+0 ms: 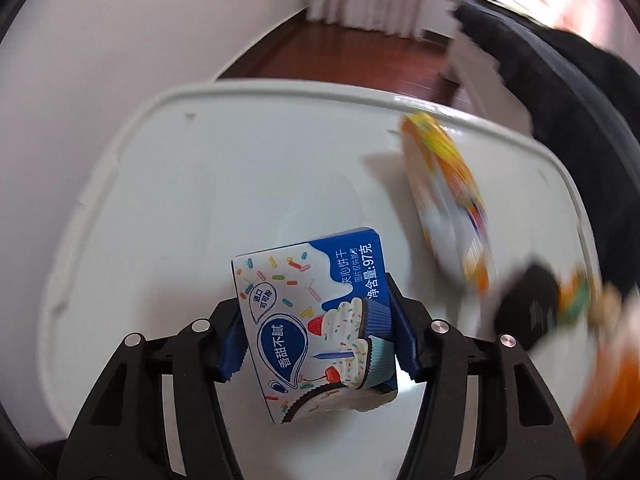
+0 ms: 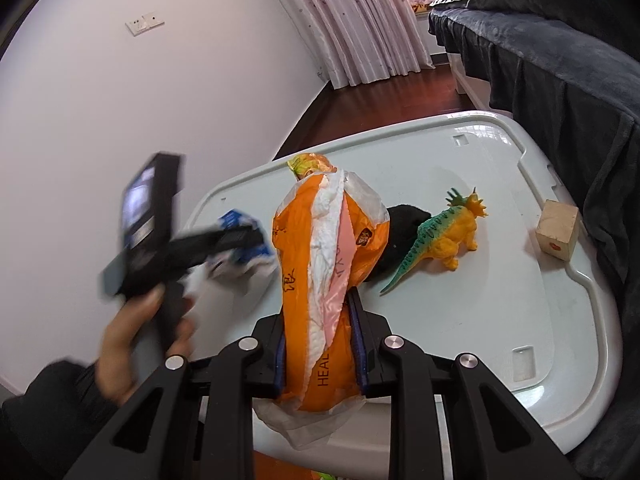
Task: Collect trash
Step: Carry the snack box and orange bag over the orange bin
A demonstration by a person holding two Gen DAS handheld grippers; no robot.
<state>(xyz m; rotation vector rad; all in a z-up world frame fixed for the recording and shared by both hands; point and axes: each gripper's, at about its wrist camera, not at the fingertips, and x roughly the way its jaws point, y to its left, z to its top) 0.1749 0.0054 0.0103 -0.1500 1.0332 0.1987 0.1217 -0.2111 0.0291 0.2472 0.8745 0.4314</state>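
A blue and white cookie box stands between the blue pads of my left gripper, which touch both its sides just above the white plastic lid. The right wrist view shows that gripper as a blur at the left, held by a person's hand, with the box in it. My right gripper is shut on an orange and white plastic bag, which stands up above the lid. The bag is a blur at the right in the left wrist view.
On the lid lie a yellow and green toy dinosaur, a wooden cube and a black cloth item behind the bag. A bed with a dark blanket borders the right side. A white wall stands at the left.
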